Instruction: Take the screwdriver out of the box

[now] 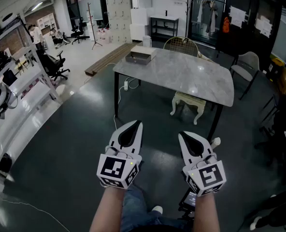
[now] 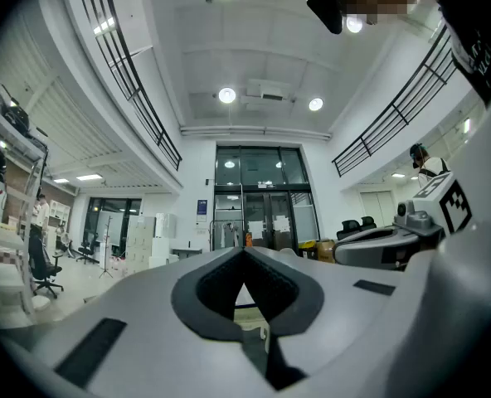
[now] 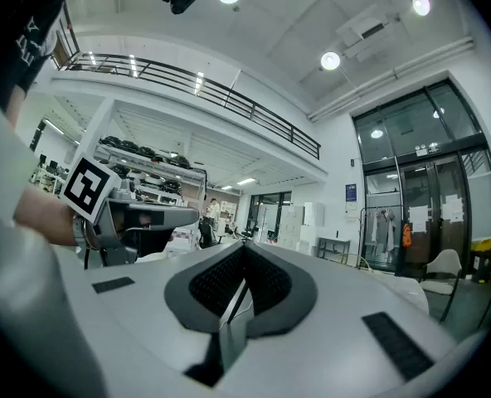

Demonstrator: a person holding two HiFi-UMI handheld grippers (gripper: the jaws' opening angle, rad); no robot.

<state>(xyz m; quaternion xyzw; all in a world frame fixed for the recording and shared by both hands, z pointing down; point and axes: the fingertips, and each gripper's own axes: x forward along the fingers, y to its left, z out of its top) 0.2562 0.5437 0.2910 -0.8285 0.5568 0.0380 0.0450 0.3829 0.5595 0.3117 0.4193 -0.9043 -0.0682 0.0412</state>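
Screwdriver not visible, presumably inside the box point(image 1: 140, 55) on the counter's point(image 1: 191, 79) far left corner; likely light, rigid, best taken by its handle; left tool point(image 1: 135, 124) and right tool point(image 1: 184, 135) pressed together, empty.

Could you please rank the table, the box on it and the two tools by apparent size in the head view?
1. The table, largest.
2. The left tool and right tool look alike; nearness to the camera enlarges them.
3. The box, smallest.

Box point(image 1: 141, 55) interior (far off) indiscernible
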